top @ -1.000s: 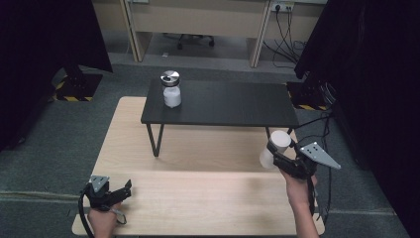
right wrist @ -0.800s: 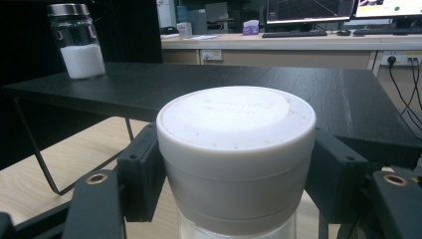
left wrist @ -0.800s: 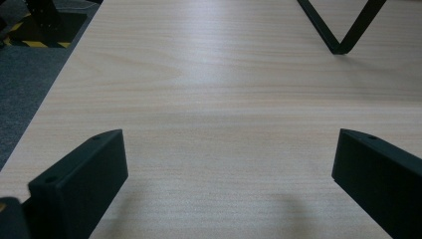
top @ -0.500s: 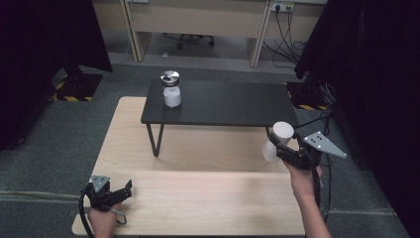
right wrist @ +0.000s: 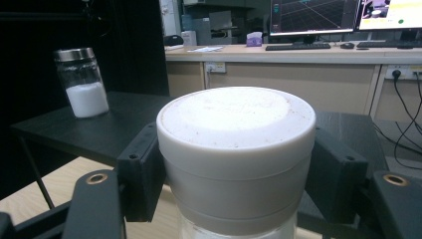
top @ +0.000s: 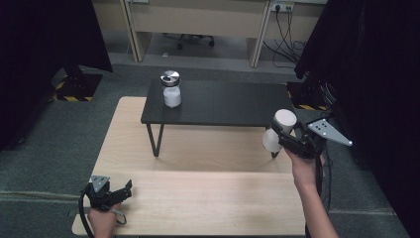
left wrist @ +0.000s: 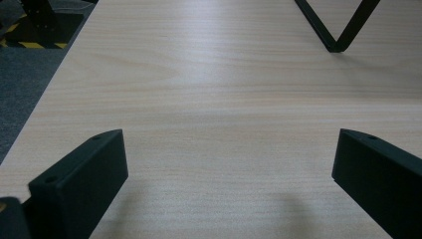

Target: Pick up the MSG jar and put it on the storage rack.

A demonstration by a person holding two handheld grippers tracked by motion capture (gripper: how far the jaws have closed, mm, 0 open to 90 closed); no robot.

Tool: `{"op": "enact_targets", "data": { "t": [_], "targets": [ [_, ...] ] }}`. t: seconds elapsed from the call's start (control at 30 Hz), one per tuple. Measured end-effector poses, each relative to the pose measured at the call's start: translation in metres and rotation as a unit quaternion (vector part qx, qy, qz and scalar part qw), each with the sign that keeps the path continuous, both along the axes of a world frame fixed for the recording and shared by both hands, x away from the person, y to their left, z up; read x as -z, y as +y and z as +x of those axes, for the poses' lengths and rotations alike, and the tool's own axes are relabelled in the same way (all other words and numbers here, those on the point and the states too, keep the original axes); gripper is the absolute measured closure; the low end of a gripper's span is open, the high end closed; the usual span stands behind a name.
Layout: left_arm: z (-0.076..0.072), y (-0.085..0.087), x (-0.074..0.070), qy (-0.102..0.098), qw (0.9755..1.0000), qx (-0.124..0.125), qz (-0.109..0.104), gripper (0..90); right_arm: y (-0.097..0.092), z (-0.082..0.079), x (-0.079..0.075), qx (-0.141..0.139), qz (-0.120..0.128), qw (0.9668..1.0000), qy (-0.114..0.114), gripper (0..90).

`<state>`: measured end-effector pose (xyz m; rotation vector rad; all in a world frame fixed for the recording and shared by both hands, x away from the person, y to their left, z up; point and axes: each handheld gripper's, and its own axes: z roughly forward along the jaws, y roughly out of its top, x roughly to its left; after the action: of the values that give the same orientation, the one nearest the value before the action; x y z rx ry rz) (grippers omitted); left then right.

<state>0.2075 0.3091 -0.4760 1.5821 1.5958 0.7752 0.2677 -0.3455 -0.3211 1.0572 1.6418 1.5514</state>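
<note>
My right gripper (top: 281, 133) is shut on a white-lidded jar (top: 278, 130), held in the air beside the right end of the low black table (top: 233, 106). In the right gripper view the jar's white lid (right wrist: 238, 144) sits between both jaws, which press on its sides. A glass jar with a metal lid and white powder (top: 171, 89) stands on the black table's left end, also seen at the left as the glass jar (right wrist: 83, 82). My left gripper (top: 121, 191) rests low over the wooden table (top: 198, 198) near its front left corner, jaws open (left wrist: 224, 164) with bare wood between them.
The black table's thin metal legs (top: 154, 140) stand on the wooden table. A desk with monitors and a keyboard (right wrist: 318, 47) lies beyond. Dark curtains flank both sides. Grey carpet surrounds the wooden table.
My right hand has lifted the white-lidded jar higher, up toward the level of the black table's top near its right end. The left gripper has stayed where it was.
</note>
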Motion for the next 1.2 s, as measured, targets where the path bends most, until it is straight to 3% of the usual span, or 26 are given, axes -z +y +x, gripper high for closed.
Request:
{"op": "enact_targets", "data": {
  "t": [0.5,1.2],
  "targets": [
    [0.0,0.001,0.0,-0.002,1.0,0.002,-0.003,0.2,-0.002,0.006,-0.028,0.003,-0.014,0.9998,-0.014,33.4],
    [0.0,0.0,0.0,-0.002,1.0,0.001,-0.001,0.2,0.004,0.02,-0.035,0.021,-0.011,0.9994,-0.027,33.4]
  ]
}}
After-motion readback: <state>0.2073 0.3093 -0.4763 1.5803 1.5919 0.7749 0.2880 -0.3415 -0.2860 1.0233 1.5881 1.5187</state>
